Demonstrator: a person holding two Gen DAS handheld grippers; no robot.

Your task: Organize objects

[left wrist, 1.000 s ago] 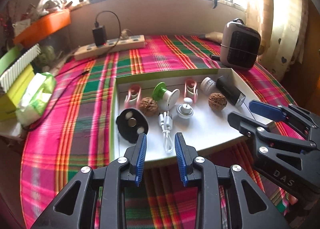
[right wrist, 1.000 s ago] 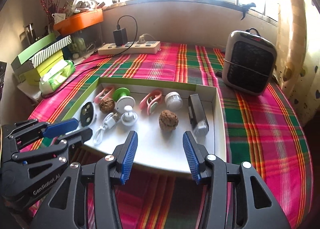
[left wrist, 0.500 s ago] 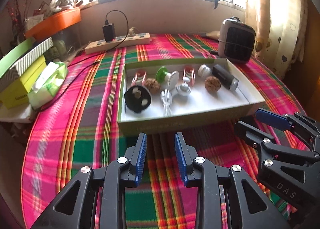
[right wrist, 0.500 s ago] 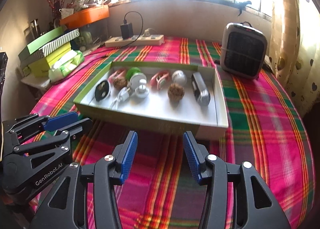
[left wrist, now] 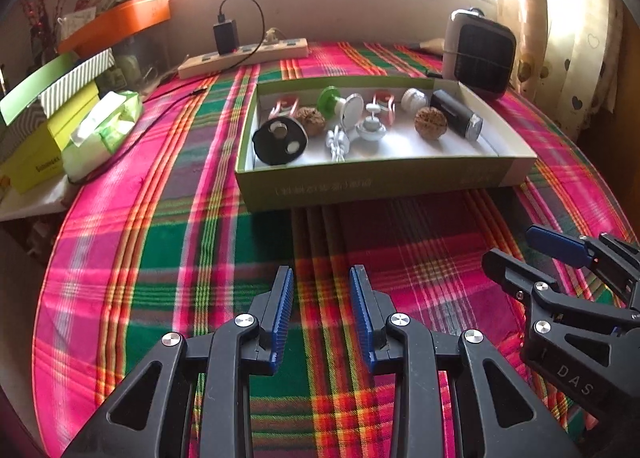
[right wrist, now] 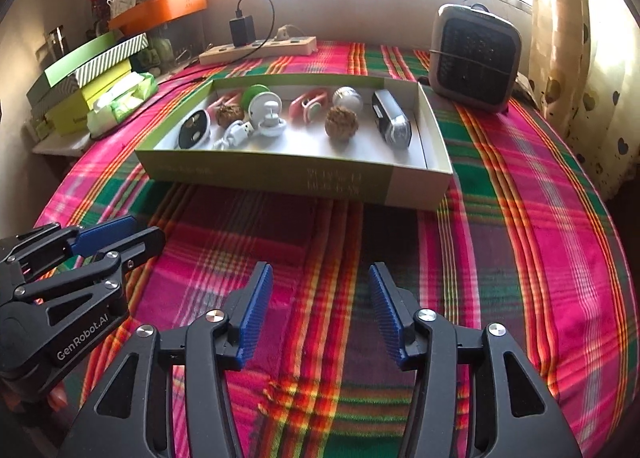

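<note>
Lettering: "GenRobot.AI" read on the left gripper (right wrist: 116,238) body in the right wrist view; "DAS" on the right gripper (left wrist: 532,254) body in the left wrist view. Print on the box's near wall was too blurred to read.

Left gripper: blue pads partly apart, nothing between them. Right gripper: jaws opening, nothing between them. Both hung over bare plaid cloth (left wrist: 168,258), short of the box.

Shallow green-and-white box (right wrist: 280,178) at table centre held two walnuts (right wrist: 341,121), a black disc (left wrist: 279,141), a white cable (left wrist: 337,142), a green spool (left wrist: 330,98) and a black-and-silver cylinder (left wrist: 456,118).

Surroundings: heater (right wrist: 476,58) behind the box's right corner; power strip (right wrist: 260,48) with black charger by the wall; stacked boxes (left wrist: 52,98) and a tissue pack (left wrist: 106,130) at left.
</note>
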